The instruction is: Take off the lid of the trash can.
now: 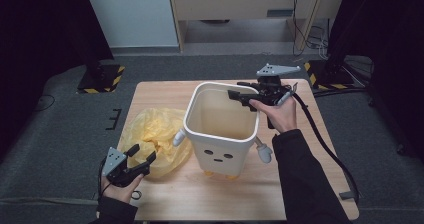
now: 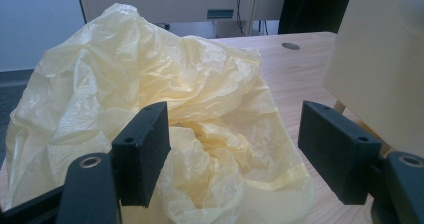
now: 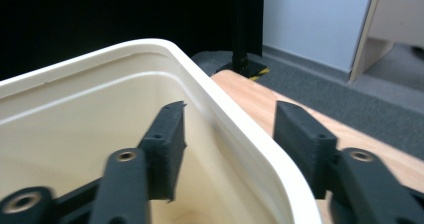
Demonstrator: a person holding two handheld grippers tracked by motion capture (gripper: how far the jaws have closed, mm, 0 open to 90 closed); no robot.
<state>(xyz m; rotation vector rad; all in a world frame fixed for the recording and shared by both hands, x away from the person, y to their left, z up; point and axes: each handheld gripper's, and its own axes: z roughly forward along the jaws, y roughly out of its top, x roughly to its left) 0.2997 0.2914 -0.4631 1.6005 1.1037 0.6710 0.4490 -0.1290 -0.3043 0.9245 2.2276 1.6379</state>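
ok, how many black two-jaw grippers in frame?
2. The left gripper hangs open by the crumpled yellow plastic bag; the right gripper sits open astride the white plastic bin's far rim.

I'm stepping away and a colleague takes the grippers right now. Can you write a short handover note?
Left gripper: open, at the near edge of the crumpled yellow bag, which lies on the table left of the bin; nothing gripped.
Right gripper: open, jaws straddling the far right rim of the white bin, one inside and one outside, not closed.
Done: bin stands upright, unlined, no bag in it.
Left, likely: clamp the rim to steady the bin, pick up the bag, open it and fit it into the bin.
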